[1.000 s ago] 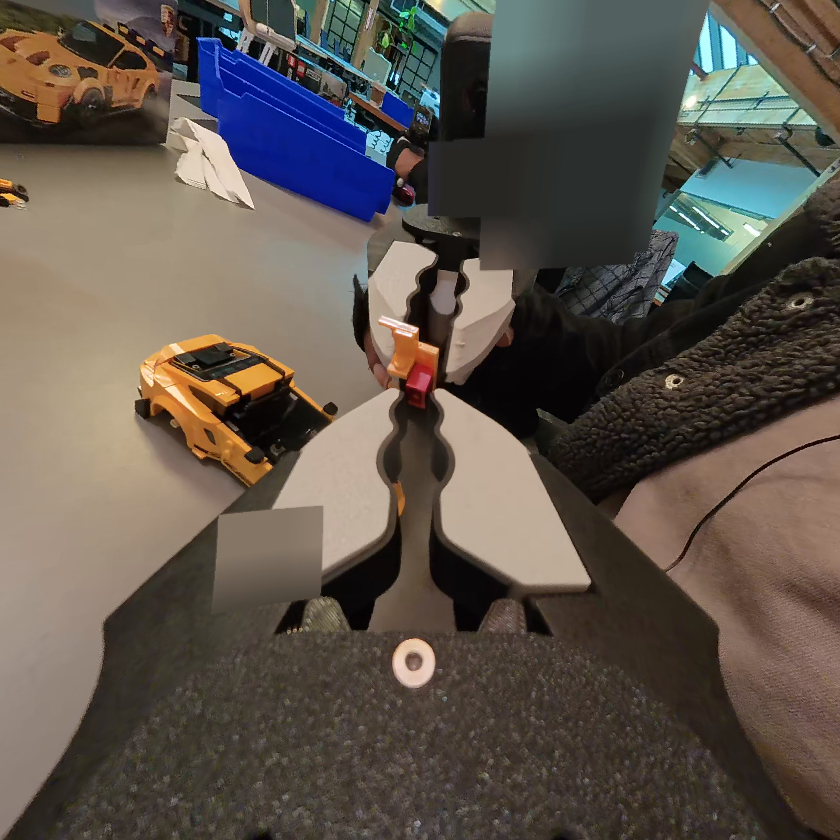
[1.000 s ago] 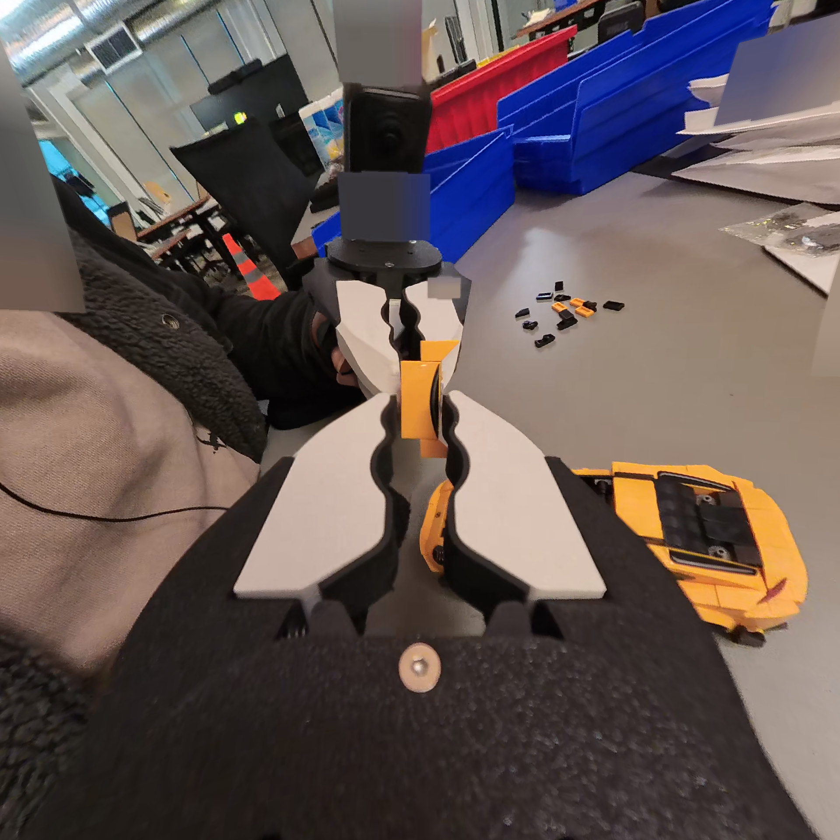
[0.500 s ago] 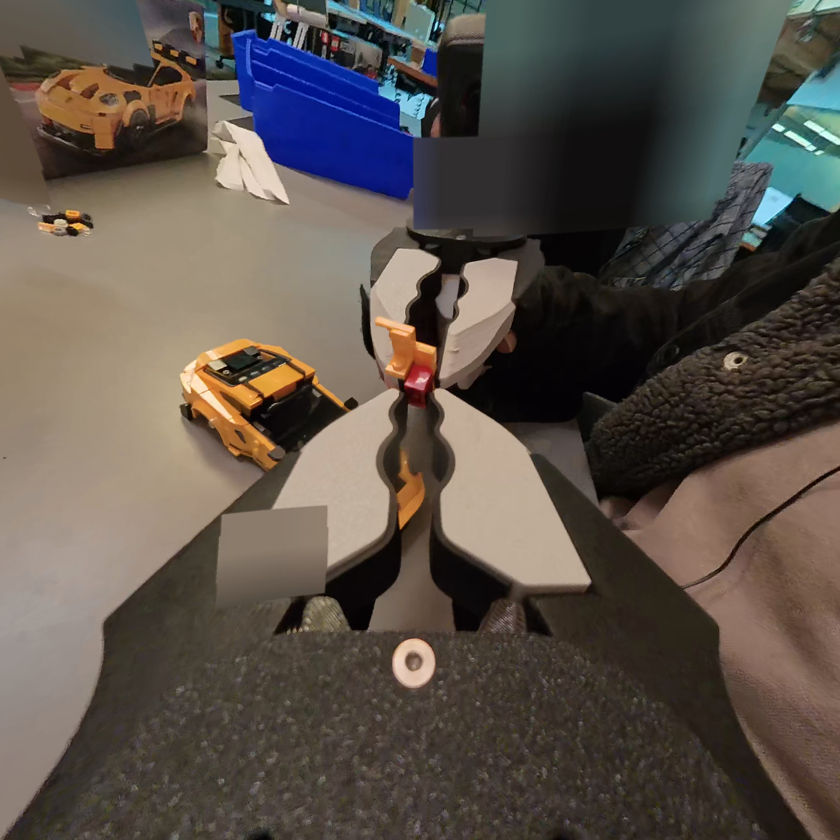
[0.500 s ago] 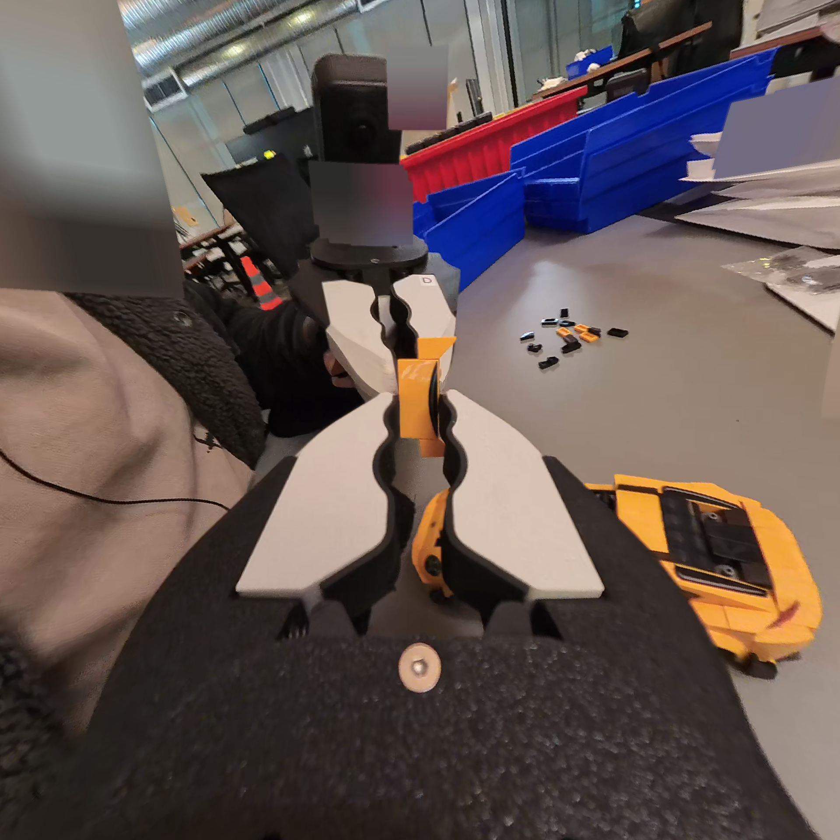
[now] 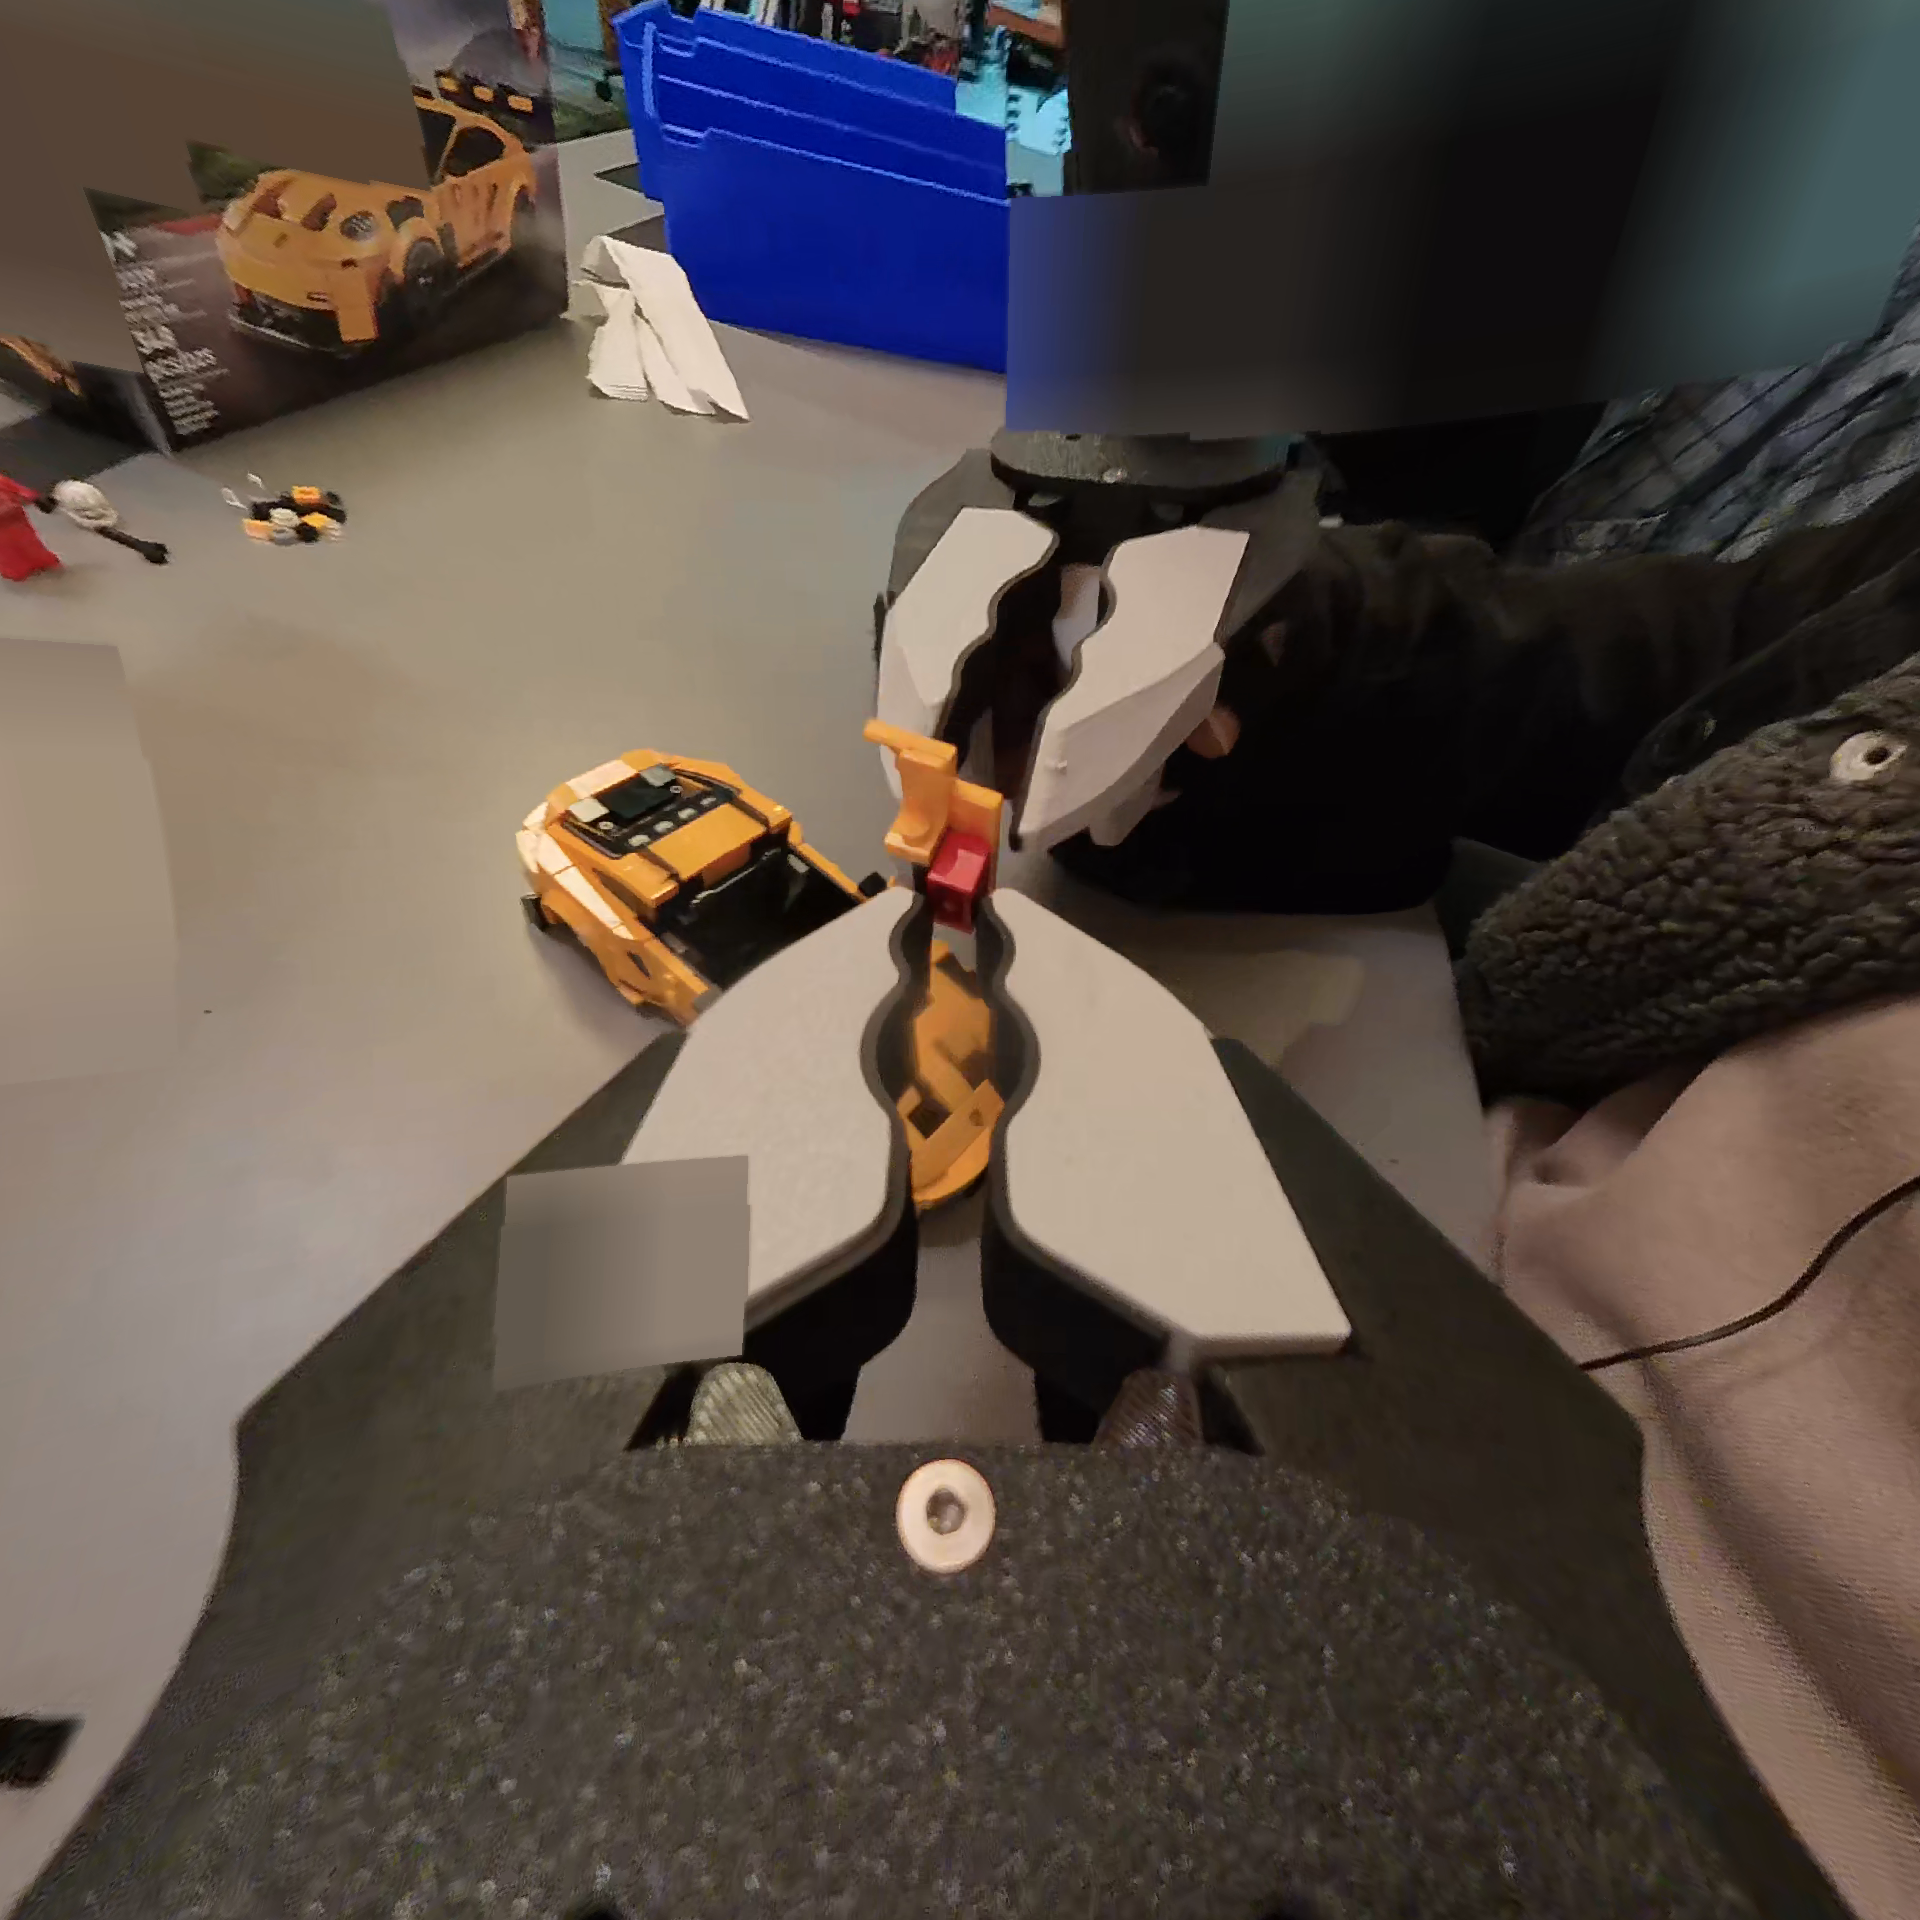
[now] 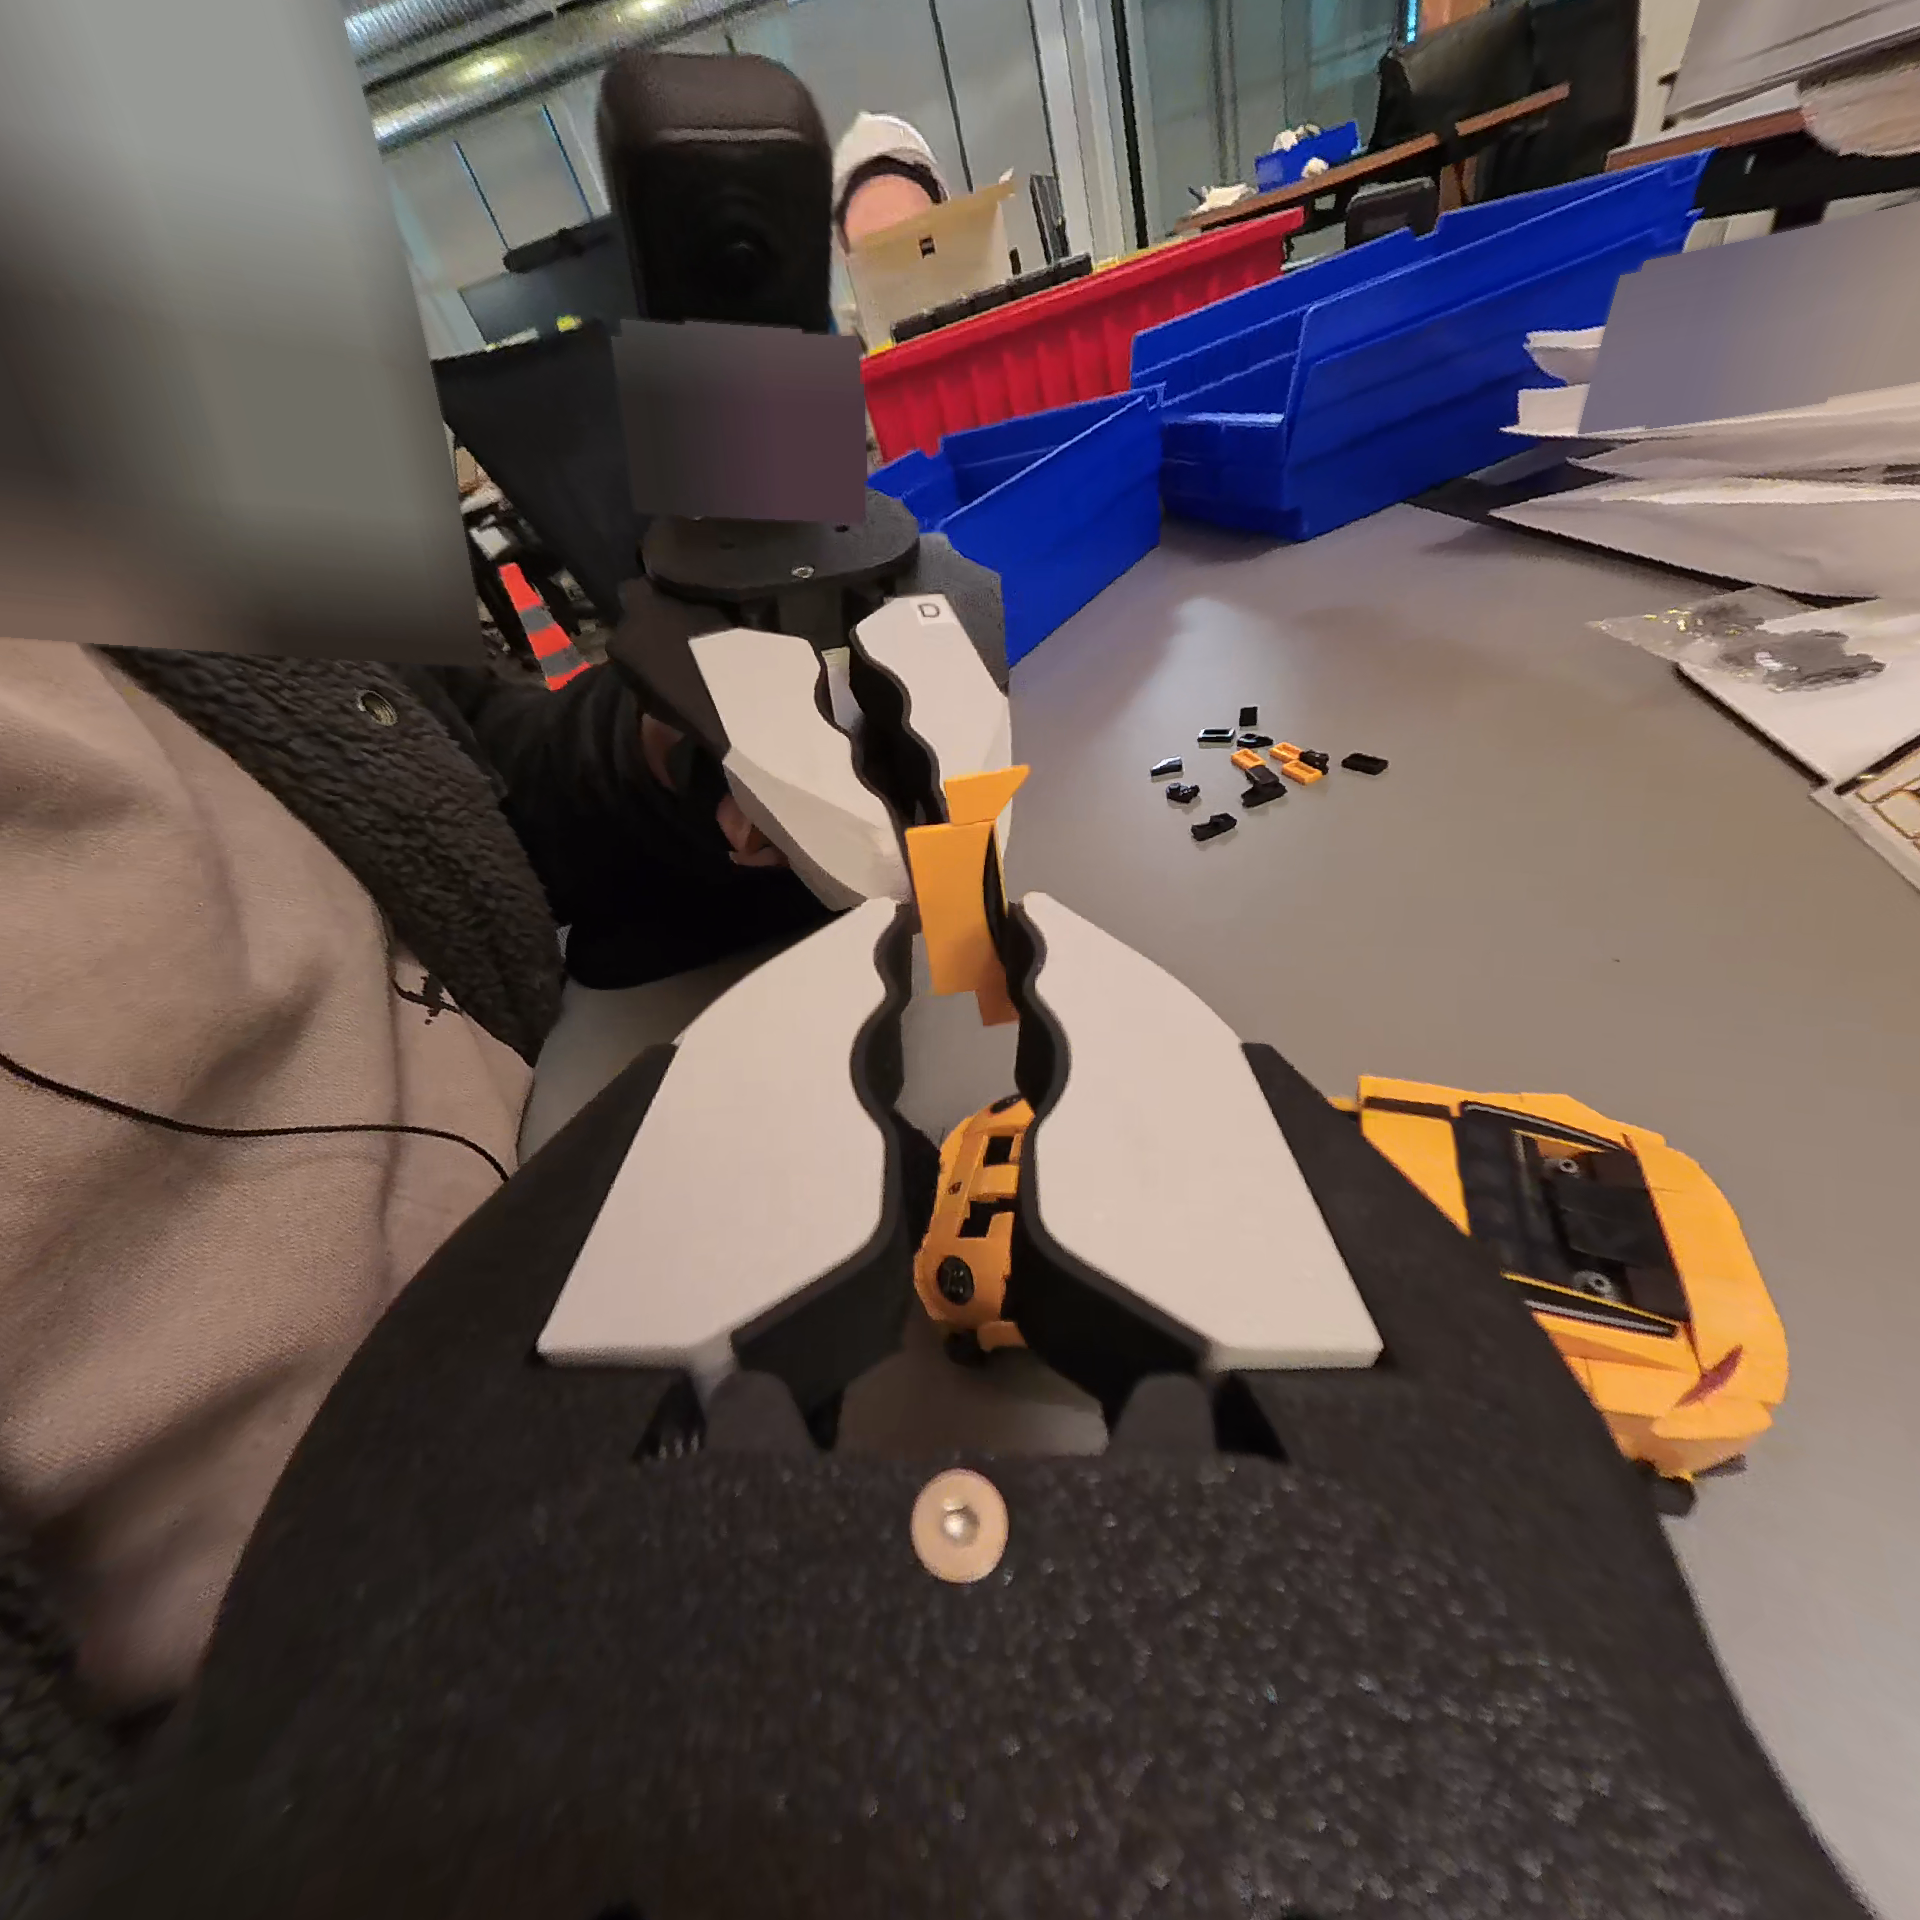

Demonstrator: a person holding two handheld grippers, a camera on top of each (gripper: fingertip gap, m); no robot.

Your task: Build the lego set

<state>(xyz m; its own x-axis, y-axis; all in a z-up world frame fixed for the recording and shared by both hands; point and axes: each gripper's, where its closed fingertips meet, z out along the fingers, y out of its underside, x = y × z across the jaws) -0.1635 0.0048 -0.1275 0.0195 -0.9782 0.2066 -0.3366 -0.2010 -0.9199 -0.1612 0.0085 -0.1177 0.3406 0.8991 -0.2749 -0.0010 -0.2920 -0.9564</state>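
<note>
A small orange sub-assembly (image 5: 940,795) with a red brick (image 5: 958,878) at one end is held in the air between both grippers. My left gripper (image 5: 951,906) is shut on the red brick end. My right gripper (image 6: 958,914) is shut on the orange part (image 6: 956,914) from the opposite side. Each gripper shows facing the other: the right one in the left wrist view (image 5: 987,821), the left one in the right wrist view (image 6: 914,831). The partly built orange car (image 5: 665,862) sits on the grey table (image 5: 364,727) just below them, and it also shows in the right wrist view (image 6: 1558,1247).
Blue bins (image 5: 831,208) and a red bin (image 6: 1070,343) stand at the back. The set's box (image 5: 343,260), folded paper (image 5: 655,332), loose small pieces (image 6: 1257,769) (image 5: 296,514), a red minifigure (image 5: 21,530) and a plastic bag (image 6: 1766,649) lie around. A person's jacket (image 5: 1714,935) is at the near edge. My left and right fingertips are right by each other. The red minifigure (image 5: 21,530) is about equally far from each gripper, around 35 centimetres.
Both grippers, still holding the sub-assembly between them, have moved out over the table above the car. More of the box and the loose pieces has come into view.
</note>
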